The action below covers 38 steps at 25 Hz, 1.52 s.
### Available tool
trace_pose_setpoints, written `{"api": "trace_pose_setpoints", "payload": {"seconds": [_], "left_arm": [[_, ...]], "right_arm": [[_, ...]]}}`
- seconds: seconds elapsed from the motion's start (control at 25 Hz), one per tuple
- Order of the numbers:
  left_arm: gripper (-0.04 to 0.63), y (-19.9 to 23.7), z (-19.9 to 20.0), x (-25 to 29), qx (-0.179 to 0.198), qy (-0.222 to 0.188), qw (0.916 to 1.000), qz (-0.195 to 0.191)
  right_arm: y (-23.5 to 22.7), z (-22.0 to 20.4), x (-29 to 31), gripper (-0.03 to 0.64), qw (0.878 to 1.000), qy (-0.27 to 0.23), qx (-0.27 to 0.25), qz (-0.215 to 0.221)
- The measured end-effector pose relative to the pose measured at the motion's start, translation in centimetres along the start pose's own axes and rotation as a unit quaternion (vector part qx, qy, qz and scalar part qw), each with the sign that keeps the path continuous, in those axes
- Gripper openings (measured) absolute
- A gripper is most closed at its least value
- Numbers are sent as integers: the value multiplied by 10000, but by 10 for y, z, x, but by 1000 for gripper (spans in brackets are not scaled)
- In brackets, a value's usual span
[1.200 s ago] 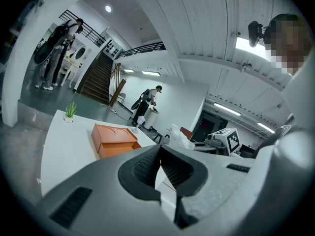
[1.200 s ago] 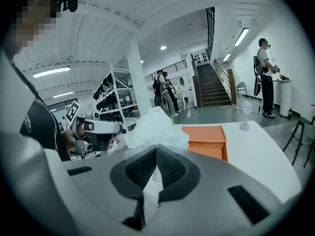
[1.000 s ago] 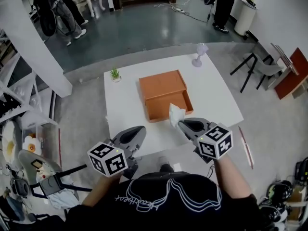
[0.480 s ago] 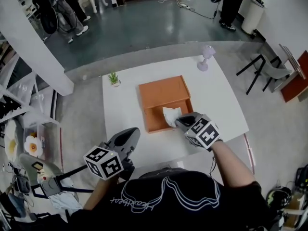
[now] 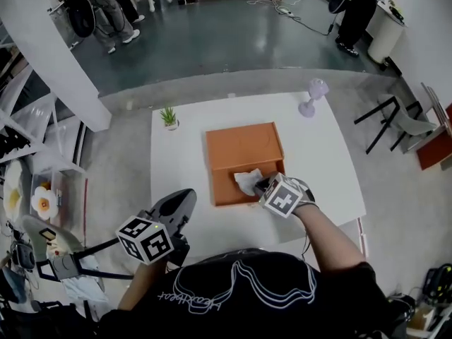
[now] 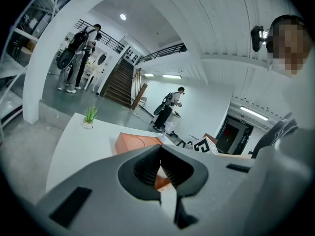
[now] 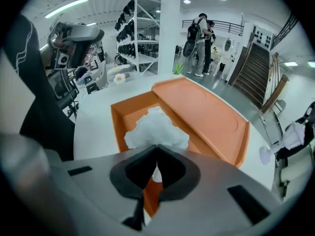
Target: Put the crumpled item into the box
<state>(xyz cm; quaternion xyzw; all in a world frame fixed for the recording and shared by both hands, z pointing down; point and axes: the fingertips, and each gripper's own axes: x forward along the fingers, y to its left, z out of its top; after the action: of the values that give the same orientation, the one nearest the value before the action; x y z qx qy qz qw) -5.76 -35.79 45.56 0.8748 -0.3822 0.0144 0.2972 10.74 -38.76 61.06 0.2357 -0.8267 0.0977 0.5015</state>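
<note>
The right hand-held gripper [image 5: 260,185] gripped the crumpled tissue [image 5: 246,181] over the orange box's [image 5: 240,143] open compartment. Only letting go seemed left. The left hand-held gripper [image 5: 185,198] was closed and empty.

In the right gripper view, the tissue's [image 7: 156,127] near end was hidden between the closed jaws of the right gripper [image 7: 157,145], whose body also covered the near end of the box [image 7: 206,109]. In the left gripper view, the left gripper [image 6: 160,146] hid most of the box, leaving only a far corner. In the head view, the top edge cut off the person at far left [image 5: 106,2] and the person at far right [image 5: 355,9].
</note>
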Motion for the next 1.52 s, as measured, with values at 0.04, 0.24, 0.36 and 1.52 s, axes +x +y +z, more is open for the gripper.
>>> {"api": "trace_pose_setpoints", "payload": {"seconds": [0.04, 0.24, 0.36, 1.52], "left_arm": [[5, 2, 0, 1, -5, -11, 10000, 29], [5, 7, 3, 6, -37, -118, 9999, 67], [5, 9, 5, 7, -36, -160, 9998, 82], [5, -36, 1, -40, 160, 352, 9943, -989]], "right_arm": [[-1, -1, 5, 6, 10000, 72, -32, 33], [-11, -3, 24, 8, 9979, 510, -394, -38], [-14, -6, 33, 8, 9962, 728, -478, -26], [91, 99, -140, 3, 9026, -3736, 2138, 20]]}}
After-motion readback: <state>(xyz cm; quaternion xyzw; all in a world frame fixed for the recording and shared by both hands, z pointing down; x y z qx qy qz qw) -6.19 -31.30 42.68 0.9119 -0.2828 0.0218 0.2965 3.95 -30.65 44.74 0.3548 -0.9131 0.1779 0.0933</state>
